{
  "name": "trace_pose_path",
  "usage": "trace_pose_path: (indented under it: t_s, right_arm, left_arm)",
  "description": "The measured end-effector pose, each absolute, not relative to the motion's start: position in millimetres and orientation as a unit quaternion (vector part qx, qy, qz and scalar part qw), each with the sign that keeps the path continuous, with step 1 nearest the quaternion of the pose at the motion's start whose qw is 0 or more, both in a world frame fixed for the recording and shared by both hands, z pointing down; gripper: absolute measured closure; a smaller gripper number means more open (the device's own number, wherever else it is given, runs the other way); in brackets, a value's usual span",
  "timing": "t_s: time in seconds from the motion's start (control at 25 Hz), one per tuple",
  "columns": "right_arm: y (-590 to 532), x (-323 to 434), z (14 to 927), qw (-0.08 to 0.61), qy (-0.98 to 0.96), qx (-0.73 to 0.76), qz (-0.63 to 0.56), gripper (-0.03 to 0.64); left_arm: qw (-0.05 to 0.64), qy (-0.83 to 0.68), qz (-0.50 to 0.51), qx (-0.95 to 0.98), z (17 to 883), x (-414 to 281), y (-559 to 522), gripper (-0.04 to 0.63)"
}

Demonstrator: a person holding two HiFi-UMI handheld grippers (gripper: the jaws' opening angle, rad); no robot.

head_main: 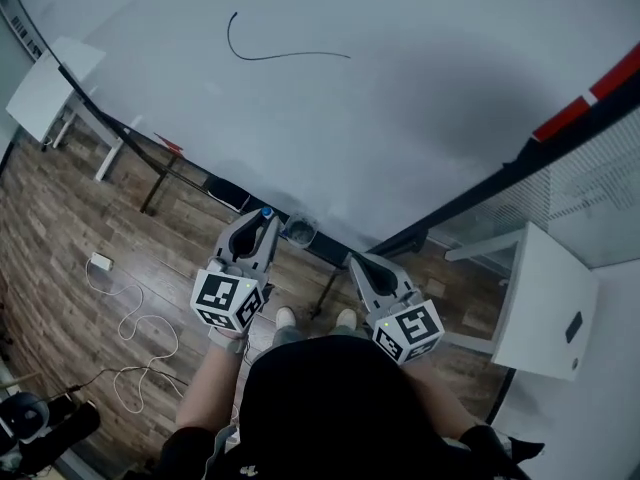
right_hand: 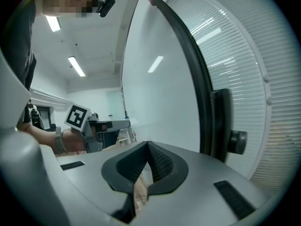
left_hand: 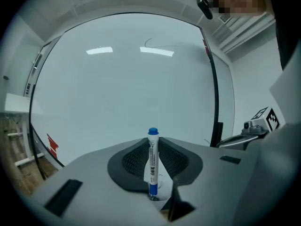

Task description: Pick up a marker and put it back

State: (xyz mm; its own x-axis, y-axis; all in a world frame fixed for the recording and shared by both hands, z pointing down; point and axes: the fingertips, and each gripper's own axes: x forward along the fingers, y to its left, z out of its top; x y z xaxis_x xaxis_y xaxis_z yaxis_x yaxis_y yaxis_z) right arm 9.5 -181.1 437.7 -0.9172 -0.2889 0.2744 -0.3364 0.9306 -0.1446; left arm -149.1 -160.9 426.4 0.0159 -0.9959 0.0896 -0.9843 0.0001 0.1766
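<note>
Nearest, the person's shoes [head_main: 286,317] stand on a brown plank floor [head_main: 60,228], with a white cable [head_main: 130,328] looped over it to the left. The left gripper [head_main: 258,223] [left_hand: 153,147] is clamped on a marker [left_hand: 153,164]. The marker stands upright between the ribbed pads, and its blue cap pokes out past the jaw tips towards the board. To its right, the right gripper [head_main: 362,265] [right_hand: 148,147] has its jaws pressed together at the tips with nothing between them. Just beyond both grippers rises a large whiteboard [head_main: 400,98] in a dark frame. A thin black curved line [head_main: 280,56] is drawn on the board's far part. A white table [head_main: 45,93] stands at the far left, and a white cabinet [head_main: 545,303] stands at the right beside slatted blinds [right_hand: 244,69].
</note>
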Motion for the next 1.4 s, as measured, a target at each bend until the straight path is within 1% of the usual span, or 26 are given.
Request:
trace_pose_path:
  t_s: [0.36, 0.64, 1.4]
  right_arm:
    - [-193, 63, 448, 0.136, -0.955, 0.242, 0.108, 0.588]
    - [-189, 89, 458, 0.148, -0.942, 0.276, 0.118, 0.588]
    - [-178, 105, 471, 0.171, -0.935, 0.286, 0.123, 0.588]
  left_arm:
    - [0.128, -0.665, -0.017, 0.735, 468, -122, -196, 0.514]
    - [0.153, -0.656, 0.0, 0.739, 503, -112, -201, 0.514]
    - [0.175, -0.655, 0.05, 0.733, 551, -100, -196, 0.506]
